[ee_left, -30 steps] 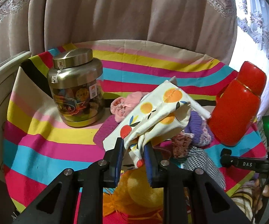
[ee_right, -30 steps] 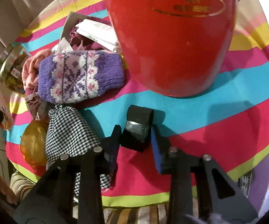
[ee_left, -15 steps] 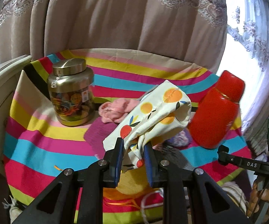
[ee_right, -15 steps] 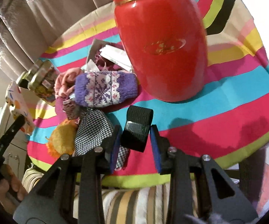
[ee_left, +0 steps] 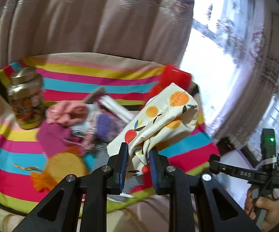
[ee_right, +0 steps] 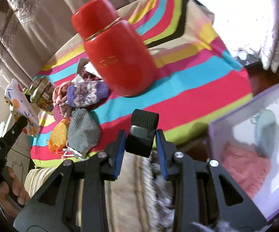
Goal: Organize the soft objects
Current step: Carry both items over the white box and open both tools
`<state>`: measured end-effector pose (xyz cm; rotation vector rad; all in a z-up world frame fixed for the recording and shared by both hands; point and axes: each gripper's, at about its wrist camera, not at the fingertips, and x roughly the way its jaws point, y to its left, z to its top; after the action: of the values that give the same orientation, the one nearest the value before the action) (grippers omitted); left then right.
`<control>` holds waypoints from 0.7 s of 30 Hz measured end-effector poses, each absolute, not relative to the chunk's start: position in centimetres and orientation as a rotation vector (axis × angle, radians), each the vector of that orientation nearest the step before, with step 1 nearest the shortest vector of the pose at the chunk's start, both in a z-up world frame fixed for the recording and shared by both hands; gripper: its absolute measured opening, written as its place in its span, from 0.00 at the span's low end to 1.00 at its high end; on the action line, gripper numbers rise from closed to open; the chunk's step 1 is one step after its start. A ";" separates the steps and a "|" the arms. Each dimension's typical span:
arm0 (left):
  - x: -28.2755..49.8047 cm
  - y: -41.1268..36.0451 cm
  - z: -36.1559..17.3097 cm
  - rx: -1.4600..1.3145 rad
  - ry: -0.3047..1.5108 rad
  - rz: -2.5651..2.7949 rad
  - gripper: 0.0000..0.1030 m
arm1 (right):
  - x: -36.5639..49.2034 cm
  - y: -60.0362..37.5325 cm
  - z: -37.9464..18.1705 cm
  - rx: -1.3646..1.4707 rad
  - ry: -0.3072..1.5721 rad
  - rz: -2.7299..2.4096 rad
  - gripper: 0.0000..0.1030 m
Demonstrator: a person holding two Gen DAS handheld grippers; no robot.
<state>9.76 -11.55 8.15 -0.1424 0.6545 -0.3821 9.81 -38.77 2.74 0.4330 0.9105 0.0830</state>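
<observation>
My left gripper [ee_left: 138,161] is shut on a cream cloth pouch with an orange-fruit print [ee_left: 158,116], held in the air over the striped tablecloth [ee_left: 81,81]. My right gripper [ee_right: 140,142] is shut on a black folded elastic band [ee_right: 142,130], lifted off the table's near edge. On the cloth lies a pile of soft things: a purple knit mitten [ee_right: 87,93], a pink knit piece [ee_left: 66,112], a grey checked pouch [ee_right: 83,133] and an orange mesh bag [ee_right: 59,133]. The fruit-print pouch [ee_right: 19,104] also shows at the left of the right wrist view.
A red jar [ee_right: 118,58] stands mid-table and a gold-lidded glass jar [ee_left: 26,100] at the back left. A lilac-rimmed white box [ee_right: 255,135] with pink and pale green soft items sits below the table at right. Curtains hang behind. A hand [ee_left: 263,210] grips the other tool.
Both grippers have pulled back and risen from the table with their loads still held. The white box has come into the right wrist view. The table pile now looks farther away.
</observation>
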 end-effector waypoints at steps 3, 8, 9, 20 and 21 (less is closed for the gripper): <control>9.1 -14.2 8.2 -0.145 0.673 -0.453 0.22 | 8.7 -40.2 3.1 0.430 0.899 0.055 0.34; 8.0 -18.7 8.3 -0.151 0.706 -0.575 0.22 | 6.4 -43.6 4.1 0.424 0.868 -0.006 0.34; 7.8 -19.6 8.3 -0.154 0.713 -0.600 0.22 | 6.0 -44.2 4.3 0.422 0.863 -0.019 0.34; 6.1 -28.2 8.2 -0.174 0.787 -0.799 0.22 | 1.6 -51.2 6.8 0.369 0.790 -0.217 0.34; 6.0 -29.0 8.3 -0.174 0.789 -0.815 0.22 | 1.4 -51.6 6.9 0.366 0.786 -0.228 0.34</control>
<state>6.02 -28.99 8.31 -0.1743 0.7888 -0.8154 1.40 -51.55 6.87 0.3664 0.7862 -0.2284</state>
